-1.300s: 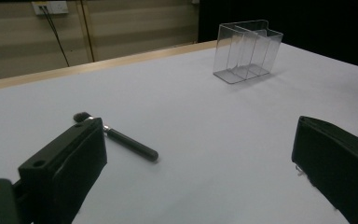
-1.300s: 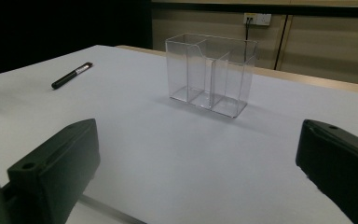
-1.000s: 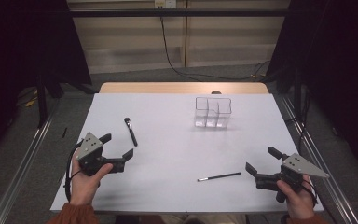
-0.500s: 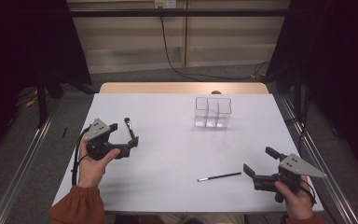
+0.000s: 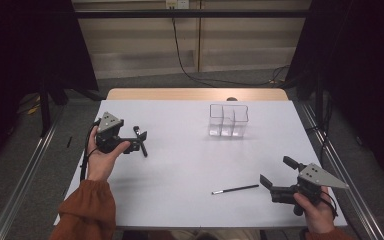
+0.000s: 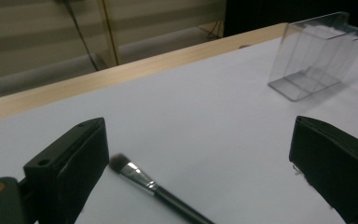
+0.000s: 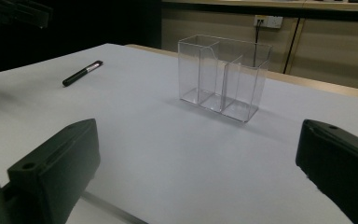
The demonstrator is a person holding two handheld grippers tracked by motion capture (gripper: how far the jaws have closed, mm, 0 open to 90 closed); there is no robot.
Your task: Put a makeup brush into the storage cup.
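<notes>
White table top [image 5: 180, 170] runs wide and mostly bare under both grippers, with a strip of wood at its far edge and dark floor dropping off on either side.

At the left, the left gripper [image 5: 139, 140] is held in a hand [image 5: 101, 159] close to the table's left edge, its jaws spread wide. A black-handled makeup brush [image 6: 156, 190] lies flat on the table between those jaws, nearer one jaw than the other and touching neither, bristle end pointing away from the gripper. Ahead of this gripper and off to its right the surface is open all the way to a clear three-part organizer [image 5: 228, 120], which stands upright well apart from it.

Between the two grippers, near the front edge, a second thin brush [image 5: 235, 189] lies flat just beside the right gripper's jaws, on their left side.

At the right, the right gripper [image 5: 275, 175] sits near the table's front right corner, jaws also spread wide and holding nothing. Straight ahead of it, across bare table, stands the organizer; nothing lies between them.
</notes>
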